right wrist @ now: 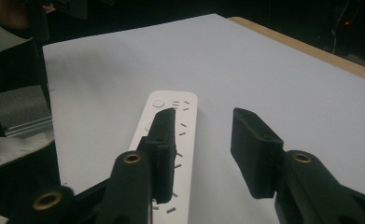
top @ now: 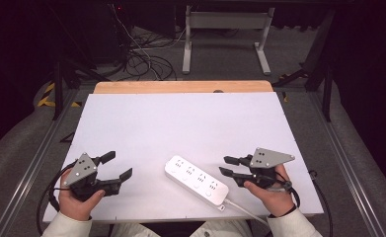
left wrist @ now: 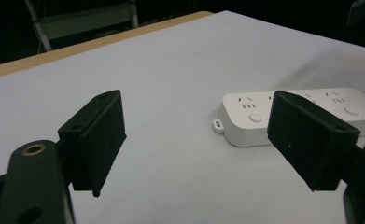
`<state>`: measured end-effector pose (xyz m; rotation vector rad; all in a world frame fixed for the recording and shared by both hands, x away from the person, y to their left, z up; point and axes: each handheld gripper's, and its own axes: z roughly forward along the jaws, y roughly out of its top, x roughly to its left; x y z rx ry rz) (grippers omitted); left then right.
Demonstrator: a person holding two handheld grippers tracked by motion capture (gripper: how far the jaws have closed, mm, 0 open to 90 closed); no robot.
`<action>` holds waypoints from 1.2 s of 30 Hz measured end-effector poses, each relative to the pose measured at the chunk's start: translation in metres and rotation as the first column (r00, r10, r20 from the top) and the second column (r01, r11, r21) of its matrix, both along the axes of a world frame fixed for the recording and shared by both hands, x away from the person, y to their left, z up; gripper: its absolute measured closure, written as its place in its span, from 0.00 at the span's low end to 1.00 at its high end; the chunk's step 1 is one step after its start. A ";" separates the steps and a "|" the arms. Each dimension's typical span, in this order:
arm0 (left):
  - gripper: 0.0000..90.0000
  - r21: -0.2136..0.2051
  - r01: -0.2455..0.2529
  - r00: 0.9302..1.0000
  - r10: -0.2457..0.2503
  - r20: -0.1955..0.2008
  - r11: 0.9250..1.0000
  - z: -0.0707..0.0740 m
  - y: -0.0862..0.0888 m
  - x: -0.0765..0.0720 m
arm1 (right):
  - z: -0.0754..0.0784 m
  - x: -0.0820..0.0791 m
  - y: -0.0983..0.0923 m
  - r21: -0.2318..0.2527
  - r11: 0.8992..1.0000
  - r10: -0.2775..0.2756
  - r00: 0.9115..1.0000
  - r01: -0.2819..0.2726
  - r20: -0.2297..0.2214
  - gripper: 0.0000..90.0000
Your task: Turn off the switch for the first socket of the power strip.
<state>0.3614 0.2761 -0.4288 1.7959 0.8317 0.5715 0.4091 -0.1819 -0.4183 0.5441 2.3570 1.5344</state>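
Power strip (top: 196,181) lies flat on the white table (top: 180,128), near the front edge, between the two grippers — we see it white, with a row of sockets and a button beside each, set at a diagonal in the high view. Its white cable (top: 242,208) leaves the near-right end and runs off the front of the table.

We hold the left gripper (top: 117,166) low over the table's front-left part, jaws spread wide with nothing between them; it is well apart from the strip. In the left gripper view the strip's end sits past the jaw at the right of that view.

We hold the right gripper (top: 226,165) just beside the strip's right end, jaws apart, nothing held. In the right gripper view one jaw overlaps the strip's length — we cannot tell whether it touches.
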 end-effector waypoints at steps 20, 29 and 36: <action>0.22 -0.003 -0.001 1.000 0.001 -0.005 1.000 -0.001 0.000 0.000 | -0.004 0.002 0.043 -0.049 0.990 0.128 0.991 -0.130 -0.039 0.85; 0.22 0.002 -0.005 1.000 0.005 -0.004 1.000 0.000 0.001 0.000 | -0.006 0.002 0.046 -0.058 0.988 0.139 0.989 -0.141 -0.051 0.90; 0.23 0.001 -0.002 1.000 0.002 -0.019 1.000 -0.001 0.000 0.000 | -0.007 0.000 0.048 -0.141 0.977 0.140 0.981 -0.159 -0.137 1.00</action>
